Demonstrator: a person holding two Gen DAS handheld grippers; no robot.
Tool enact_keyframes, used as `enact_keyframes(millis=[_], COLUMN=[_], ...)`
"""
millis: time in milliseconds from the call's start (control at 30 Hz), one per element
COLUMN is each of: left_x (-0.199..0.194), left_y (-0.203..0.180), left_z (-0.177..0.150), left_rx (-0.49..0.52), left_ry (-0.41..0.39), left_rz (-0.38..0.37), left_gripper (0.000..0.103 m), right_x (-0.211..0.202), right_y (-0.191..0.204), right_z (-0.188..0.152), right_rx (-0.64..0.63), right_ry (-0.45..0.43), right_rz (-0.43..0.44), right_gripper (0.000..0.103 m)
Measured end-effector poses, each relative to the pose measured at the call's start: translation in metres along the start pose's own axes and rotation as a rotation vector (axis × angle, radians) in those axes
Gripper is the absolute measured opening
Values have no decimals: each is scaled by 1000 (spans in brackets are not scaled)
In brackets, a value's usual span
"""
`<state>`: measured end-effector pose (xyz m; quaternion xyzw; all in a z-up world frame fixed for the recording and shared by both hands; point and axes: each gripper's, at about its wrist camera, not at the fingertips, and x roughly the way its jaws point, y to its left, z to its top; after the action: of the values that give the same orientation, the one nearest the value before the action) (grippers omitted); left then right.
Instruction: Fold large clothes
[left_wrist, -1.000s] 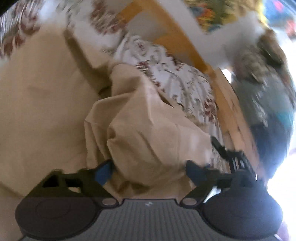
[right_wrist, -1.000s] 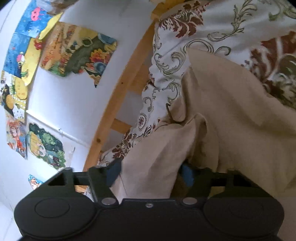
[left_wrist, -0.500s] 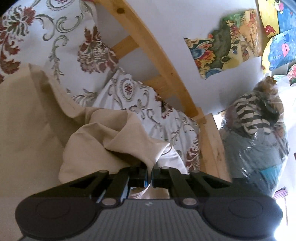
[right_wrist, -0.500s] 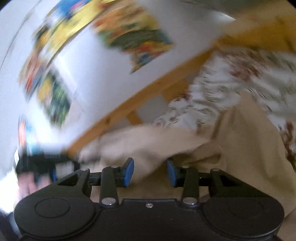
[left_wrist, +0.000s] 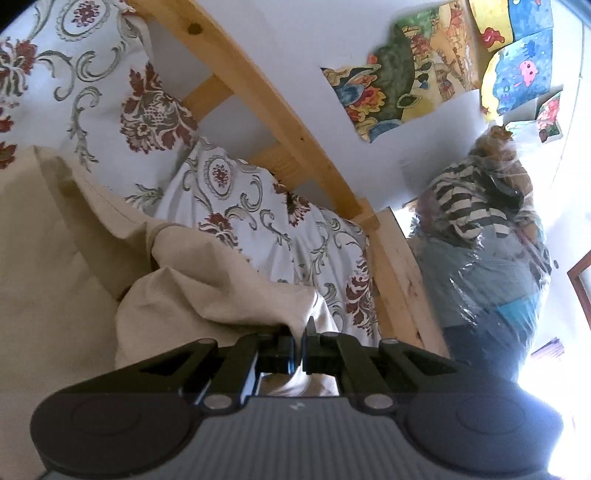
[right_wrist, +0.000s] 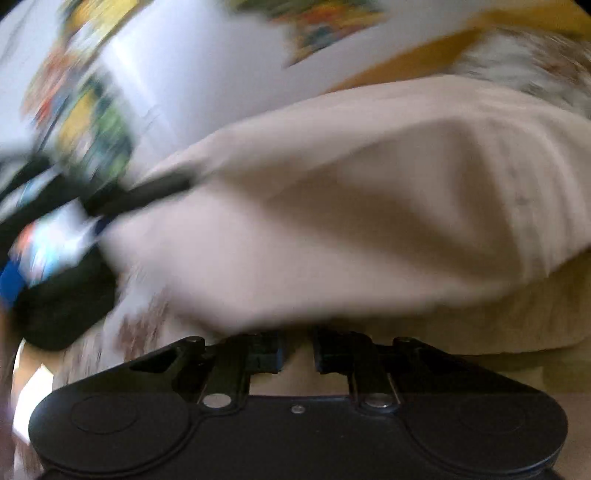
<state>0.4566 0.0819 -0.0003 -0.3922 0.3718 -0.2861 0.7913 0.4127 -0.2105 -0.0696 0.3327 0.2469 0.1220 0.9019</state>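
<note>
A large beige garment (left_wrist: 207, 291) lies bunched on a bed with floral bedding (left_wrist: 258, 218). My left gripper (left_wrist: 298, 350) is shut on a fold of the beige garment at its right edge. In the blurred right wrist view, the garment (right_wrist: 351, 206) fills the middle, and my right gripper (right_wrist: 297, 354) has its jaws close together with beige cloth between them. The left gripper (right_wrist: 122, 203) shows there at the left, holding the cloth's far end.
A wooden bed frame (left_wrist: 280, 122) runs along a white wall with colourful paintings (left_wrist: 424, 77). A plastic-wrapped bundle of clothes (left_wrist: 491, 243) stands right of the bed. Bright window light glares at the lower right.
My left gripper closed on the garment's fold and holds still. My right gripper swung left fast and narrowed from open to nearly shut on the cloth; its view is motion-blurred.
</note>
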Motion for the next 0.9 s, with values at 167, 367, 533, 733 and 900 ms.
enact_keyframes(millis=[167, 367, 533, 733, 900], left_x=[-14, -27, -32, -35, -35], left_y=[29, 42, 49, 49, 49], left_z=[-5, -18, -27, -43, -66], left_rx=[-55, 19, 38, 73, 164], left_ry=[14, 84, 132, 162, 219], left_rz=[-11, 0, -11, -9, 49], left_gripper=[2, 2, 2, 2, 3], right_x=[12, -44, -93, -88, -133], right_y=[-11, -24, -45, -88, -105], right_z=[-6, -19, -5, 40, 43], right_rx=[96, 29, -256, -250, -158], right_ry=[-23, 132, 162, 99, 62], right_rz=[-7, -8, -138, -269, -347], right_gripper=[18, 47, 52, 52, 54])
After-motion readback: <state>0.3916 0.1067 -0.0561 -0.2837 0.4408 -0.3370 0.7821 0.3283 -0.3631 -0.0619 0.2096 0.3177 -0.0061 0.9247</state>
